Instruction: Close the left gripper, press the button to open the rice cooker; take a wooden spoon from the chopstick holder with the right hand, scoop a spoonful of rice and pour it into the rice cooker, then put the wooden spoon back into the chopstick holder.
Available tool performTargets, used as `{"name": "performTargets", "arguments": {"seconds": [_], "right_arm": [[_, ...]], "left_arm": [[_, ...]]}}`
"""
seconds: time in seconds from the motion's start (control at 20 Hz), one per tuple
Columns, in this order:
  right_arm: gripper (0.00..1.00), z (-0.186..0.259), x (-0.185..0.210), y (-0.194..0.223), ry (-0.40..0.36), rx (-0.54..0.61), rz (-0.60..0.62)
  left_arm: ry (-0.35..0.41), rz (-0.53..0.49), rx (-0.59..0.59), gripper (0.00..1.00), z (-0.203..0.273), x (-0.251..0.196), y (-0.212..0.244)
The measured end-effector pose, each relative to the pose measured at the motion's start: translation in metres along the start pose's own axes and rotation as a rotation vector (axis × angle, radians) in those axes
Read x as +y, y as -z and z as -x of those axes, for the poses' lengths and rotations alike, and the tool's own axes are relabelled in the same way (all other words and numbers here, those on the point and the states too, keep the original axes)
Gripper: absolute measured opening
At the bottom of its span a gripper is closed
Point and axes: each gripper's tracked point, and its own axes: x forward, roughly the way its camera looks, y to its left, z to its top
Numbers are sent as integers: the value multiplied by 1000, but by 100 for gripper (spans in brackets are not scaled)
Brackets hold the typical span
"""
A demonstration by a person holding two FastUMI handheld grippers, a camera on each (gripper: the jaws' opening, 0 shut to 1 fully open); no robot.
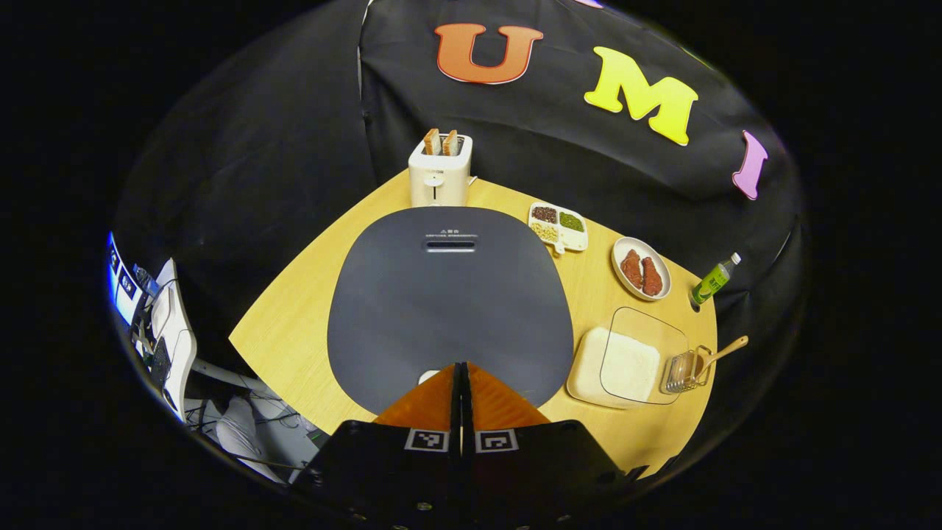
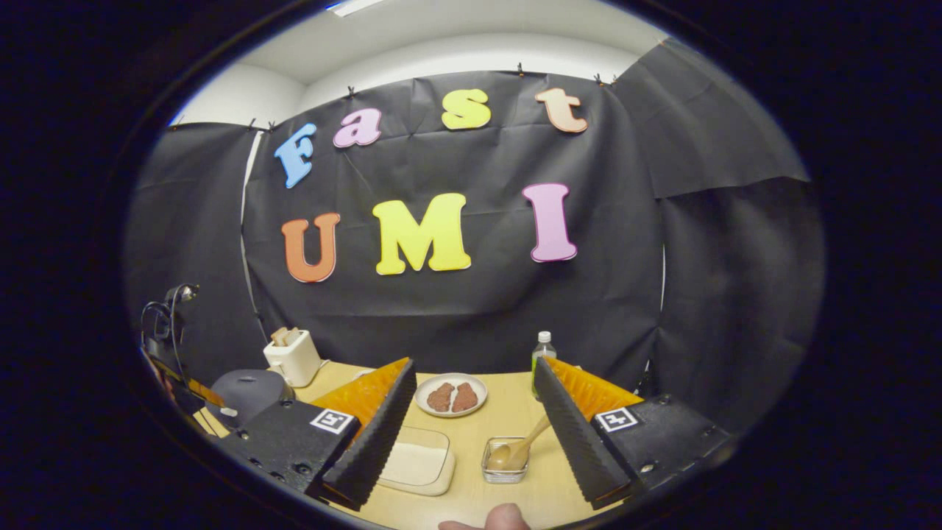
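In the left gripper view the left hand-held gripper [image 1: 461,368] has its two fingers pressed together with nothing between them, hanging just above the near edge of the rice cooker [image 1: 449,294], whose dark lid is down; a pale spot, probably the button [image 1: 428,377], peeks out just left of the fingertips and is mostly hidden by them. Beyond the cooker, on the far side of the table [image 1: 294,338], stands a toaster [image 1: 440,173] with two slices in it. Off to this gripper's right sit the rice container [image 1: 625,364] with its clear lid propped up, and just beside it the wire chopstick holder [image 1: 684,372] with the wooden spoon [image 1: 725,352] leaning out, its bowl hard to make out through the wire. Farther right lie a divided tray of beans [image 1: 559,224], a plate [image 1: 642,269] with two brown pieces, and a bottle [image 1: 714,280] at the table's edge. In the right gripper view the right hand-held gripper [image 2: 471,423] is spread wide and holds nothing; just ahead, between its fingers, are the chopstick holder [image 2: 505,460] with the wooden spoon [image 2: 515,450] in it, and the rice container [image 2: 416,460], partly covered by the left finger. A fingertip [image 2: 504,517] is cut off at the bottom. Beyond stand the plate [image 2: 451,395] and the bottle [image 2: 542,352]; far left, the rice cooker [image 2: 246,390] and the toaster [image 2: 293,357].
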Motion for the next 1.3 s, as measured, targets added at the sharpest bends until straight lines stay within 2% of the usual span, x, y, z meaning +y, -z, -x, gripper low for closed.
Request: {"name": "performTargets", "arguments": {"seconds": [0.2,0.4,0.45,0.6,0.85,1.15,1.3], "right_arm": [[100,-1,-1,1,8,-4,7],[100,2,-2,10,12,3,-11],[100,2,-1,14,13,13,-8],[100,7,4,27,7,42,-21],[100,19,-1,10,6,5,-13],[100,32,-16,-7,32,-26,6],[100,38,-19,-7,39,-29,15]], "left_arm": [[-14,-12,18,0,-5,4,11],[-11,19,37,0,-9,4,19],[-13,8,75,0,-7,5,25],[-12,15,50,0,-7,5,20],[6,46,-2,0,-1,5,14],[11,44,-233,1,42,1,-34],[21,47,-394,1,77,-6,-72]]}}
